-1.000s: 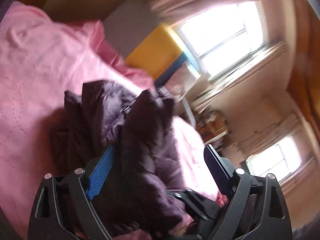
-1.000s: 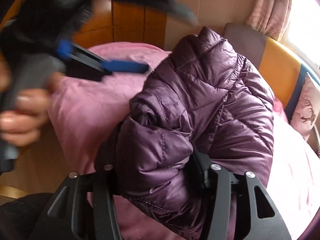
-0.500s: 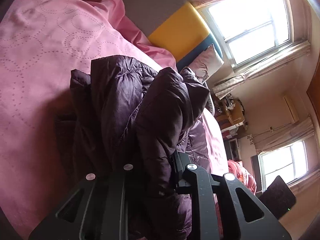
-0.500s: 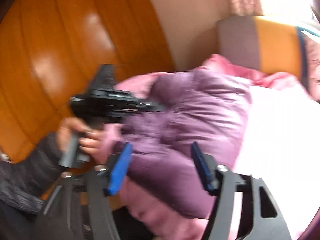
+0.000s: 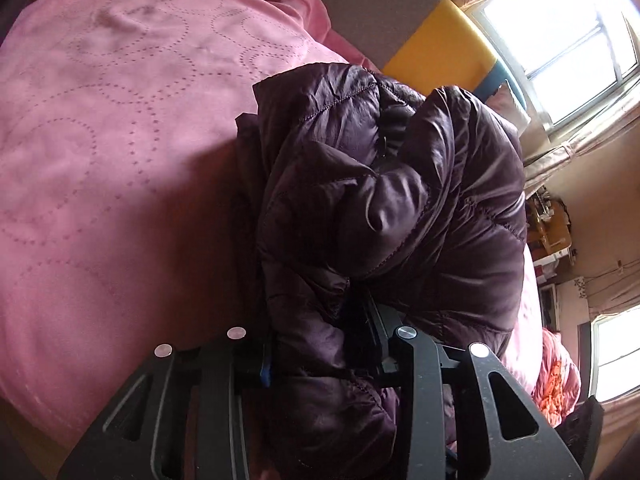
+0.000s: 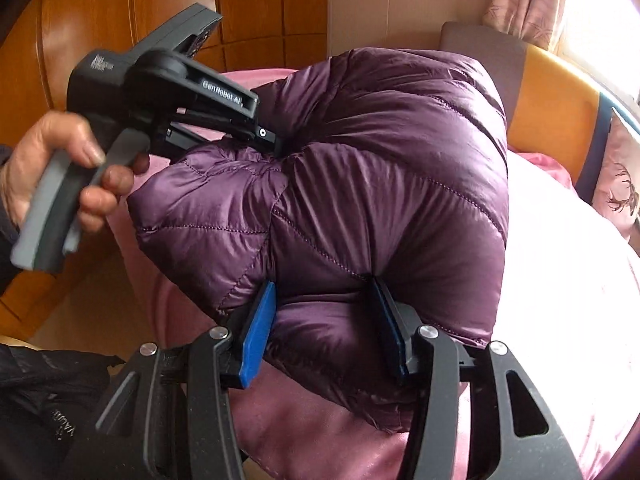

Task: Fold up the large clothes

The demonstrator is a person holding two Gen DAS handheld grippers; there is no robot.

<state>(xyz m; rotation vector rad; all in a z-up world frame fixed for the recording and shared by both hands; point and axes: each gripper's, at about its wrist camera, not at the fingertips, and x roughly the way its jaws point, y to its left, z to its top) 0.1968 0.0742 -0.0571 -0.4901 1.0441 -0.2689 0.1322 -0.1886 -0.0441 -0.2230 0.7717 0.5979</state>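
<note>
A dark purple quilted puffer jacket lies bunched up on a pink bedspread. My left gripper is shut on a thick fold of it; the fabric hides the fingertips. In the right wrist view the jacket bulges between the blue pads of my right gripper, whose jaws stand wide apart around the fabric. The left gripper shows there at the upper left, held by a hand, its tip pinched into the jacket.
A grey and yellow headboard cushion and a pink pillow stand behind the jacket. Orange wooden panels line the left wall. Bright windows are at the right. Dark clothing lies at the lower left.
My left gripper went from open to shut on the jacket. My right gripper let go, swung away and now straddles a fold of the jacket with its jaws apart.
</note>
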